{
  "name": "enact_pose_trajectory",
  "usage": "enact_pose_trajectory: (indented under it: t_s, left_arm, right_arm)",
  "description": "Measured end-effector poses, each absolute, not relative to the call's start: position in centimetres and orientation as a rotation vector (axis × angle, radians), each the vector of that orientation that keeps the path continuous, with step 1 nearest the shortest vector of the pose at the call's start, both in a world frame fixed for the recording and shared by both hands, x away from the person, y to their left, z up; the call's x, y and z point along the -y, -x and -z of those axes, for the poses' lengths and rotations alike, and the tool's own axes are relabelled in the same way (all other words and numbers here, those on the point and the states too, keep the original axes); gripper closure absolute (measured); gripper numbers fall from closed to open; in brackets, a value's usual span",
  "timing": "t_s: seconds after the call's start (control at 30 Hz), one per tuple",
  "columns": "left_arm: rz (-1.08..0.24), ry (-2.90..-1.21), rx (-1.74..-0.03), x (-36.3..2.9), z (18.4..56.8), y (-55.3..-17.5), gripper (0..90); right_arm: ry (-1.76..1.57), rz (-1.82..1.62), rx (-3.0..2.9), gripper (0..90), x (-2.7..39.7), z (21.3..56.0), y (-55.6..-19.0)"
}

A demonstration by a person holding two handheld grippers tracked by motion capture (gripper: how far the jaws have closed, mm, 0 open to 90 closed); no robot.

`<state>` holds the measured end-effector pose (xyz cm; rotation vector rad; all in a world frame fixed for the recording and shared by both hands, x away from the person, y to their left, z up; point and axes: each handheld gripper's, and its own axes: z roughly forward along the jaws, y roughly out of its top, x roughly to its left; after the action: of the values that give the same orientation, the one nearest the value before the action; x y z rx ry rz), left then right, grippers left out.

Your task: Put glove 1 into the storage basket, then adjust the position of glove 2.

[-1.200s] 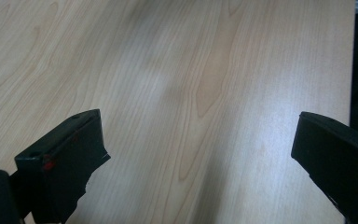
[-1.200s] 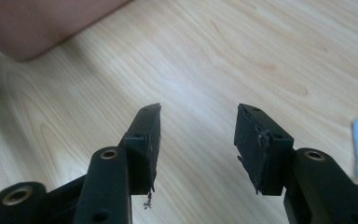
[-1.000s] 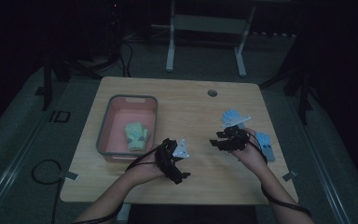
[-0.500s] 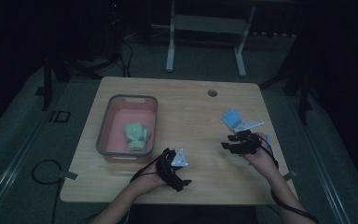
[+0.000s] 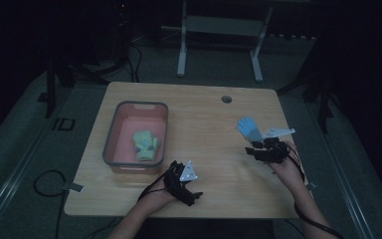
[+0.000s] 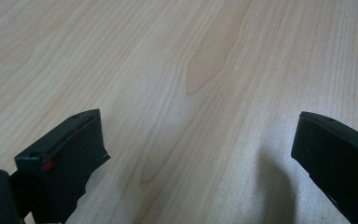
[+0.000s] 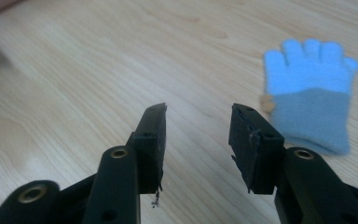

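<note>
Blue and still lying out on the wooden table (image 5: 204,119), one glove (image 7: 310,93) is waiting just beyond the right gripper (image 7: 196,126), whose jaws have just been closing with nothing between them. A green glove (image 5: 145,145) is already sitting in the pink bin (image 5: 110,144), so I judge the sorting is standing about halfway. The left gripper (image 6: 200,140) is hovering over bare wood, jaws wide apart and holding nothing.

No lettering, label, brand or number can be read on anything here, from the table (image 5: 199,114) to its surroundings.

Wooden table (image 5: 199,119), pink bin (image 5: 110,144), blue glove (image 5: 248,128) lying flat
</note>
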<state>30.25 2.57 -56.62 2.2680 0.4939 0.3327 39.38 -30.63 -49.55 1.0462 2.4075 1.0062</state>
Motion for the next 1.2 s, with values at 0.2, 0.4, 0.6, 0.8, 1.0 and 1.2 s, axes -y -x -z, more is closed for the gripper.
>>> enact_pose_trajectory:
  t_s: [0.2, 0.4, 0.6, 0.8, 1.0, 1.2]
  left_arm:
    - [-0.342, -2.240, -0.529, -2.9, 56.8, -30.4, 2.9]
    - [-0.347, -2.204, -0.539, -3.1, 56.9, -30.5, 2.9]
    - [-0.354, -2.206, -0.531, -3.1, 56.9, -30.2, 2.9]
    - [-0.350, -2.194, -0.535, -3.3, 56.9, -30.2, 2.9]
    - [-0.341, -2.199, -0.532, -3.4, 56.9, -30.2, 2.9]
    - [-0.335, -2.192, -0.533, -3.6, 56.9, -30.2, 2.9]
  right_arm:
    - [-1.043, -0.993, -2.375, 51.2, 31.5, 49.4, -39.2]
    - [-1.043, -0.975, -2.383, 53.3, 32.2, 49.1, -39.5]
    - [-1.044, -0.972, -2.358, 55.6, 33.0, 48.4, -40.4]
    - [-1.083, -0.992, -2.347, 58.3, 33.9, 48.4, -42.0]
    - [-1.110, -1.004, -2.309, 60.6, 34.6, 48.5, -44.3]
    - [-1.135, -0.993, -2.312, 64.0, 34.5, 48.9, -46.6]
